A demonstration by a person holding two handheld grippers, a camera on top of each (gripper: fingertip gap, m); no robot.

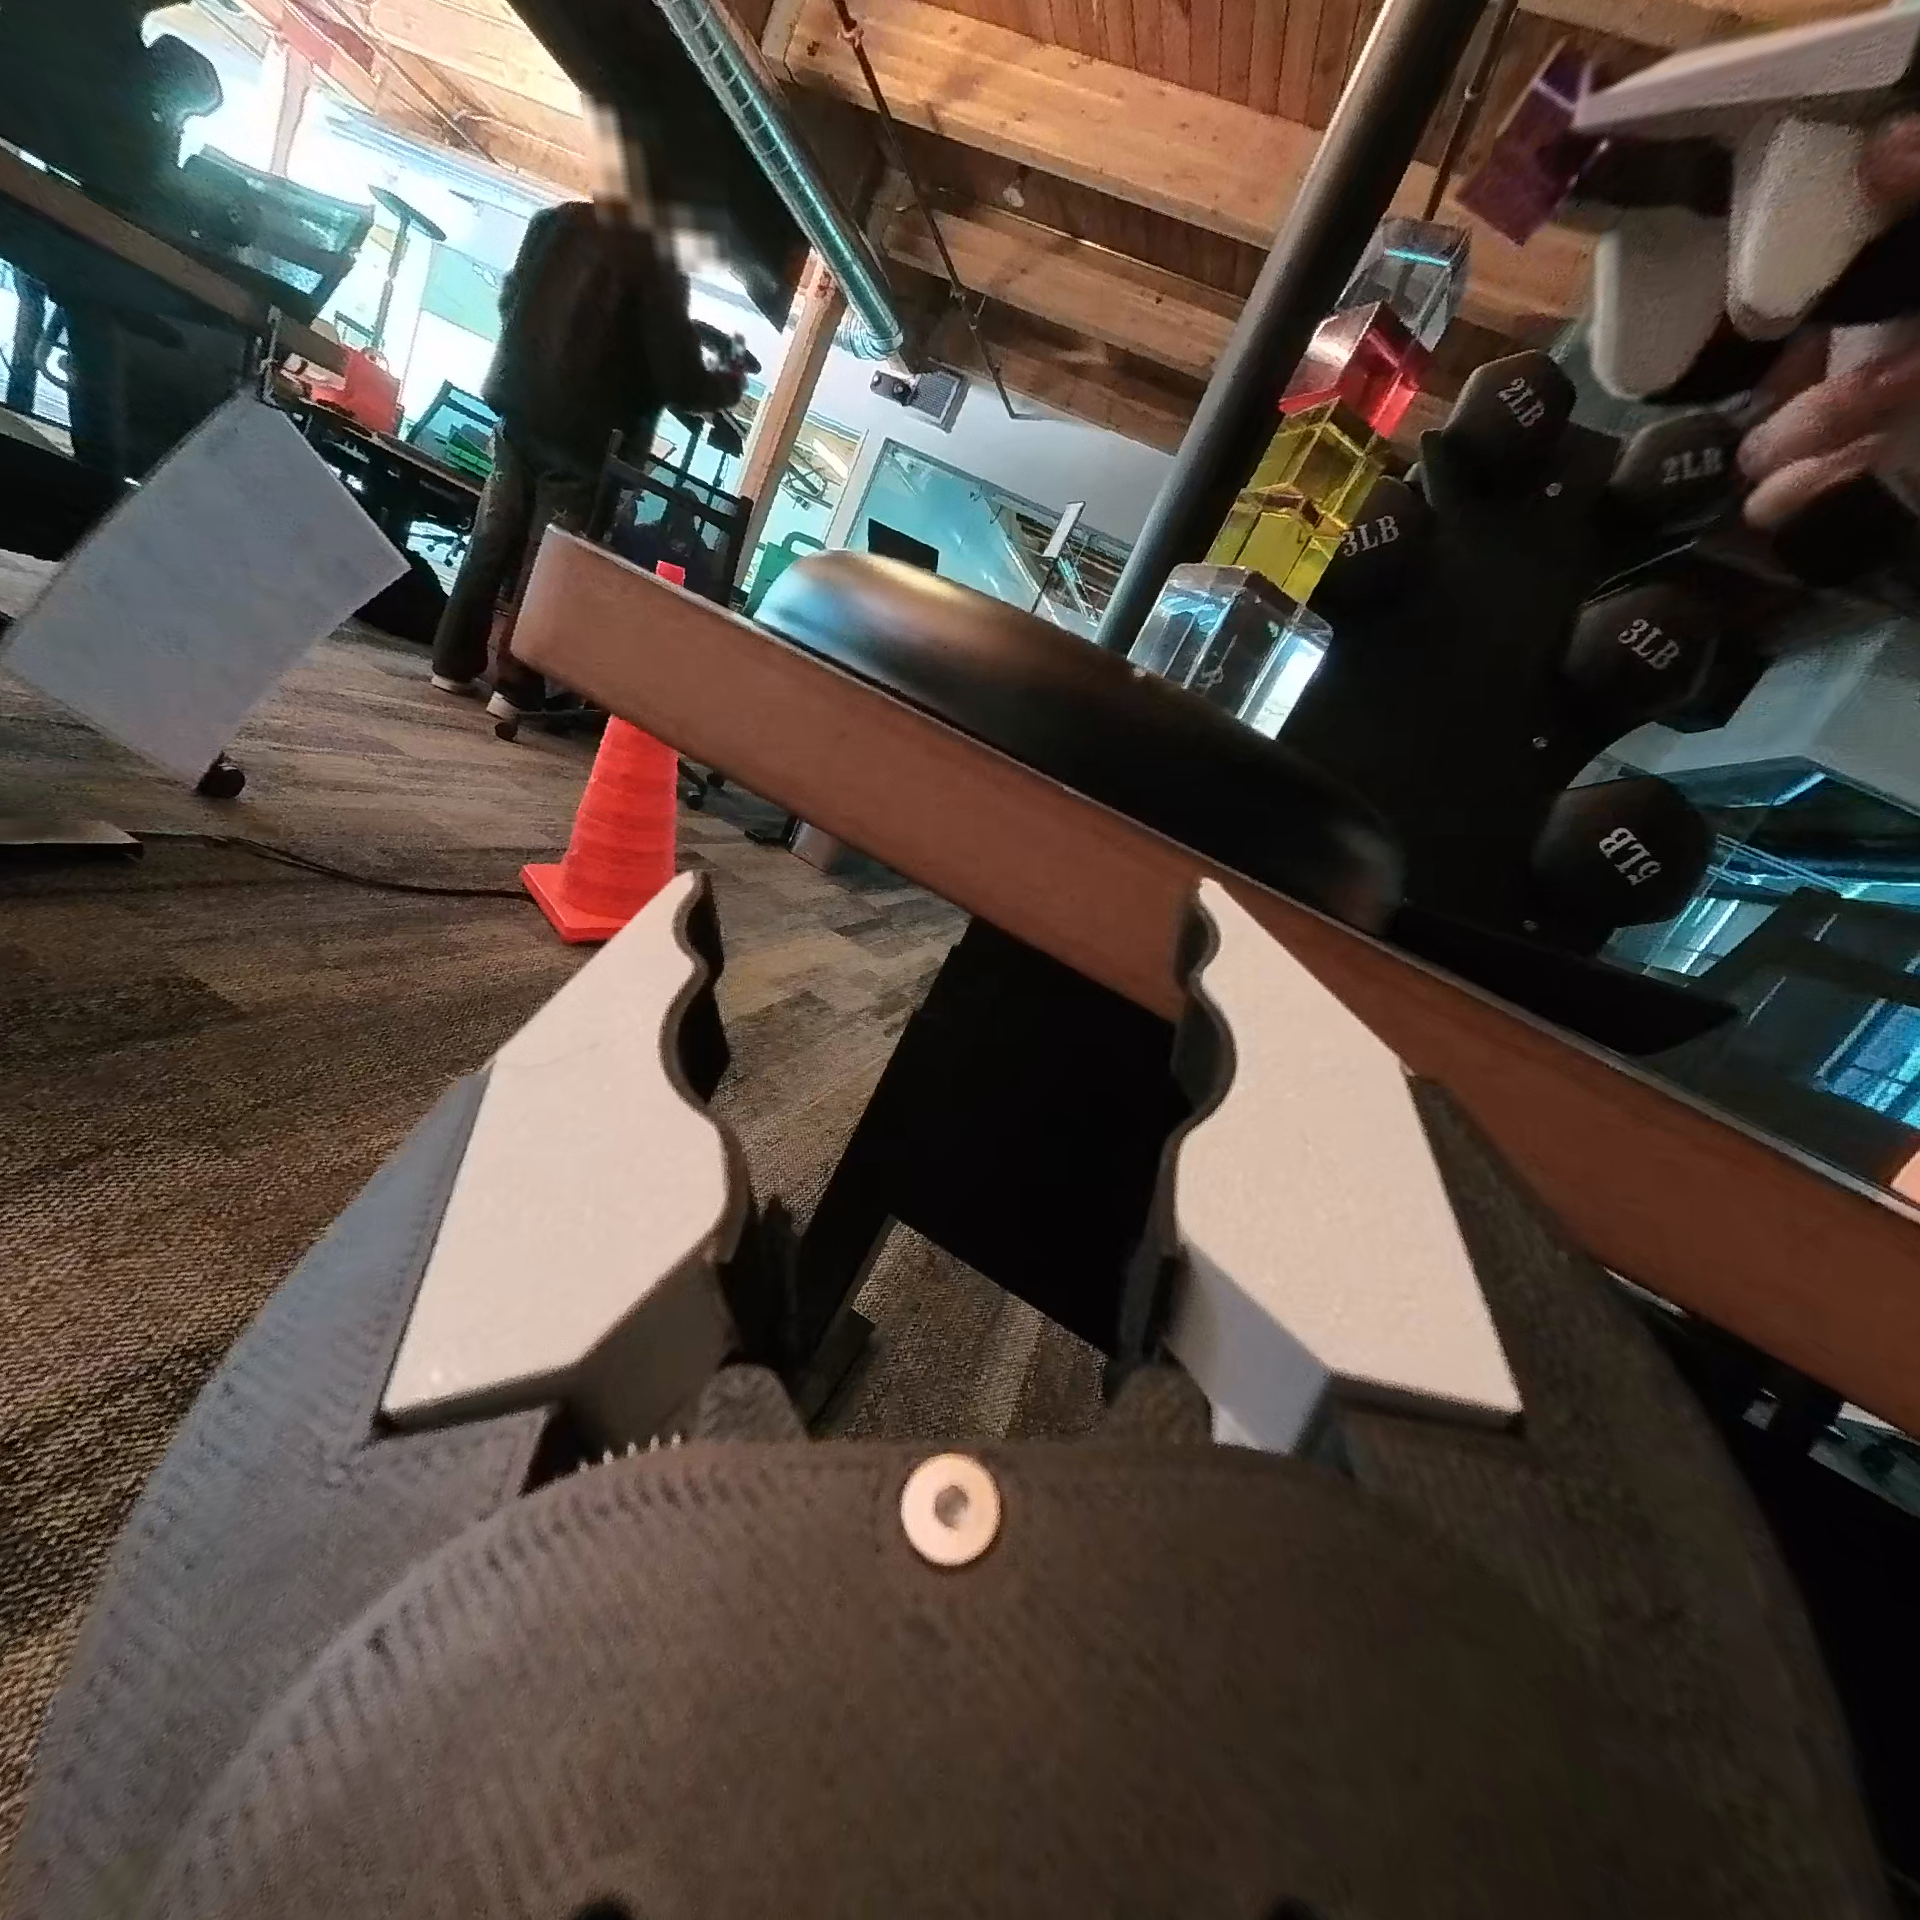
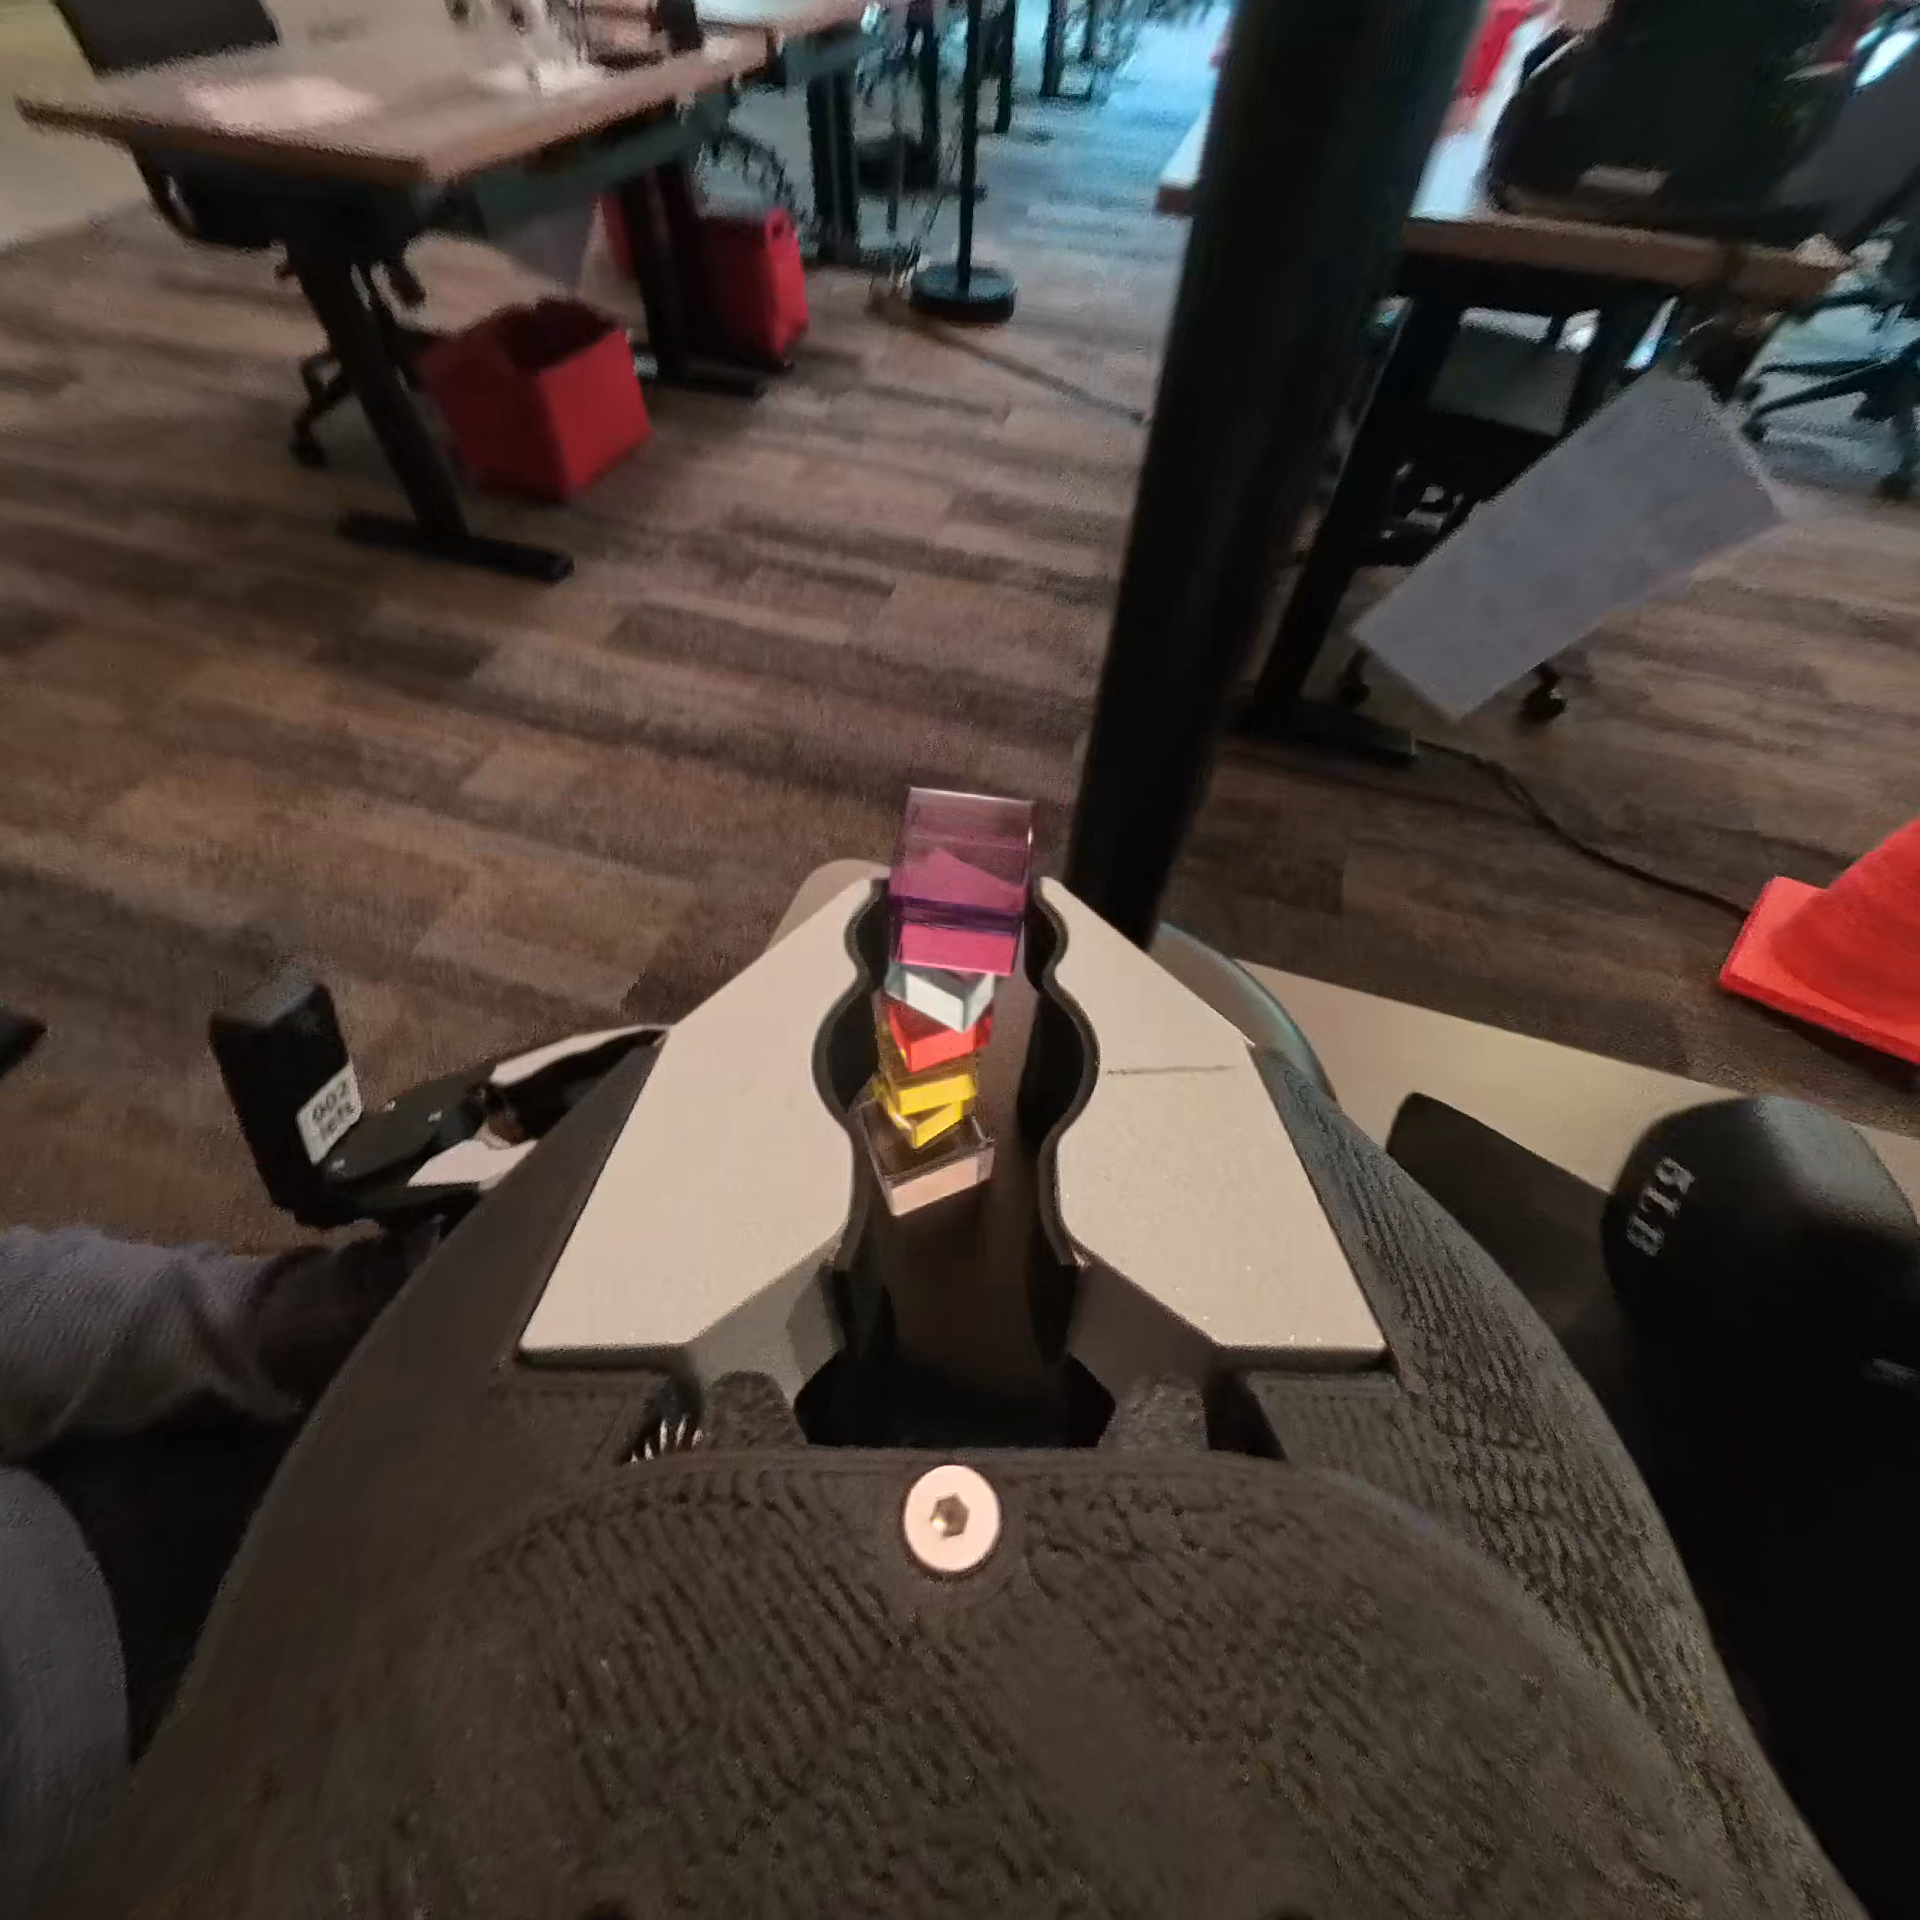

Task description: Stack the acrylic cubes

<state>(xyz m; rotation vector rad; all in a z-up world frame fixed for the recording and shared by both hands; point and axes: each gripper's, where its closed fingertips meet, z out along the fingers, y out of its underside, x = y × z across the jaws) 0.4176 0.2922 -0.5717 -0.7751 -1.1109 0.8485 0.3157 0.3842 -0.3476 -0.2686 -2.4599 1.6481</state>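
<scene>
R gripper (image 2: 961, 904) clenched on a purple see-through cube (image 2: 961, 883), centre of the right wrist view; both pads press its sides. Below the cube, seen down between the fingers: stack of cubes, clear (image 2: 940, 995), red (image 2: 935, 1039), yellow (image 2: 925, 1101), clear at bottom (image 2: 925, 1164). Whether the purple cube touches the stack top: can't tell. Black dumbbell (image 2: 1756, 1216) lower right, orange cone (image 2: 1839, 956) right edge, black pole (image 2: 1236, 436) just behind.

L gripper (image 1: 951, 914) released, jaws wide apart with nothing between them, low by the wooden table edge (image 1: 935, 790); its right fingertip overlaps that edge in the view. Left wrist view also shows the stack upper right: yellow block (image 1: 1304, 488), red (image 1: 1361, 374), clear (image 1: 1413, 270), w/ purple cube (image 1: 1522, 145) above in the R gripper's white fingers (image 1: 1787, 229). Black dumbbell rack (image 1: 1538, 623) right, black pad (image 1: 1039, 686) on the table, person (image 1: 582, 416) in the far bkgd.
</scene>
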